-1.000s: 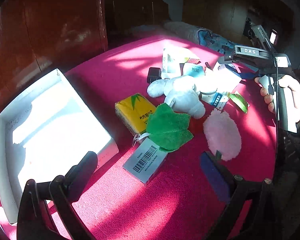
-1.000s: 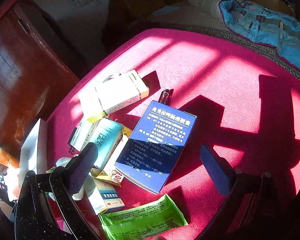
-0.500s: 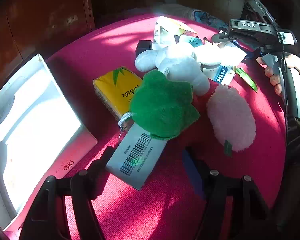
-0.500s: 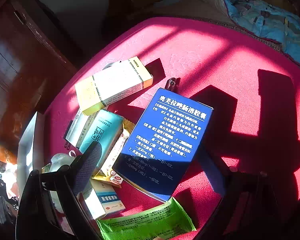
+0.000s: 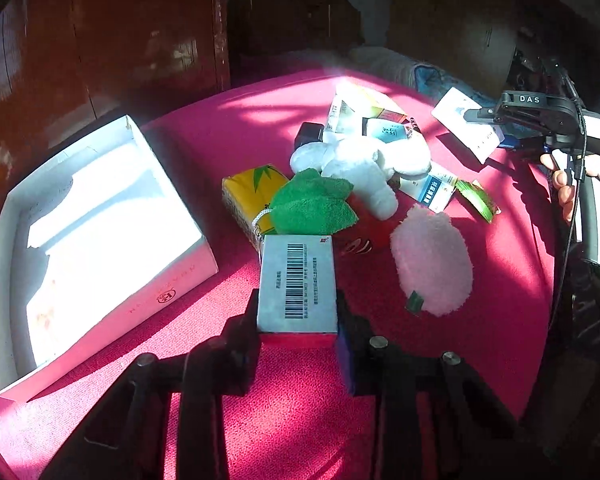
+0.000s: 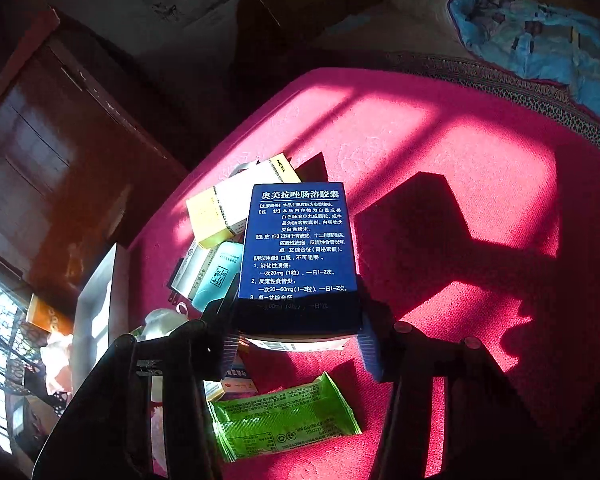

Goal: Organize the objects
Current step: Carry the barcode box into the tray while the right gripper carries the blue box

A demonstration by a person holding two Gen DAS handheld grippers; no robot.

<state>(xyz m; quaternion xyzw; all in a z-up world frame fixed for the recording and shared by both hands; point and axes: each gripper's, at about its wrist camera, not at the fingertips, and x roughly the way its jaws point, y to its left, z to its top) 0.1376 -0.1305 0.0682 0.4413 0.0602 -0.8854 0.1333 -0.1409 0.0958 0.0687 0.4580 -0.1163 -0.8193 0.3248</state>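
A grey box with a barcode [image 5: 298, 280] sits squarely between the fingers of my left gripper [image 5: 298, 322], which is shut on its near end. Behind it lie a green plush [image 5: 312, 204], a yellow tissue pack [image 5: 246, 188], a white plush [image 5: 360, 164] and a pink plush [image 5: 432, 260]. My right gripper [image 6: 296, 336] has its jaws closing on a blue medicine box [image 6: 300, 248], whose sides the pads press. The left wrist view shows that box [image 5: 466, 126] held off the table by the right gripper [image 5: 476, 114].
An open white carton [image 5: 16, 208] stands at the left on the round red table [image 5: 300, 408]. Several medicine boxes [image 6: 228, 212] and a green packet [image 6: 284, 420] lie under the right gripper. A hand [image 5: 592, 196] holds the right gripper's handle. Dark wooden furniture stands behind.
Both grippers went from wide open to closed. The left one took the barcode box, now straight between its fingers. The right one took the blue box and raised it off the cloth.
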